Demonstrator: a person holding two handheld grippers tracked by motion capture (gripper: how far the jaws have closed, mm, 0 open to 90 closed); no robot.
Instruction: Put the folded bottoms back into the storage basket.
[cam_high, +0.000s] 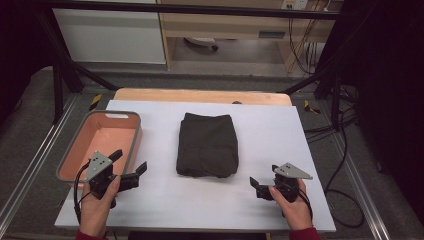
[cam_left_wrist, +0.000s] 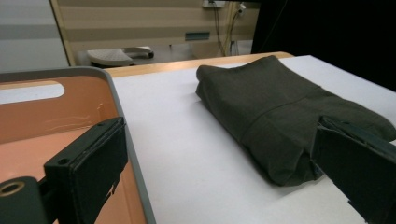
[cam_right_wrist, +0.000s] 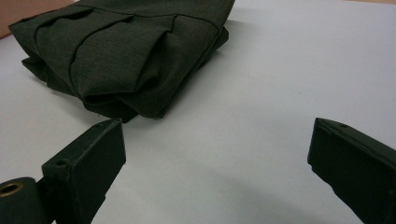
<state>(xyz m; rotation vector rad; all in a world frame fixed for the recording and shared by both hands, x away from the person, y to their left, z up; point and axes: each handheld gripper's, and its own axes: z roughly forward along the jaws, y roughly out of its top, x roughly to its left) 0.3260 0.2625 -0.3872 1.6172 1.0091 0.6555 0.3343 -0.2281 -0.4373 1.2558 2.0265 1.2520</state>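
Observation:
A folded dark olive garment (cam_high: 207, 144) lies in the middle of the white table top (cam_high: 270, 130). An orange bin with a grey rim (cam_high: 70, 155) stands at the left. My left gripper (cam_high: 129, 162) hovers at the bin's near right corner, open, jaws wide apart with nothing between them; in the left gripper view the garment (cam_left_wrist: 280, 112) lies ahead to the right and the bin (cam_left_wrist: 51, 116) to the left. My right gripper (cam_high: 264, 179) is open near the front right, just short of the garment's near corner (cam_right_wrist: 126, 51), with bare table between its jaws.
The table top ends at a wooden strip (cam_high: 200, 95) along the far edge. Black frame bars (cam_high: 65, 60) and cables (cam_high: 345, 150) flank the table. Bare white surface lies in front of the garment between the two hands.

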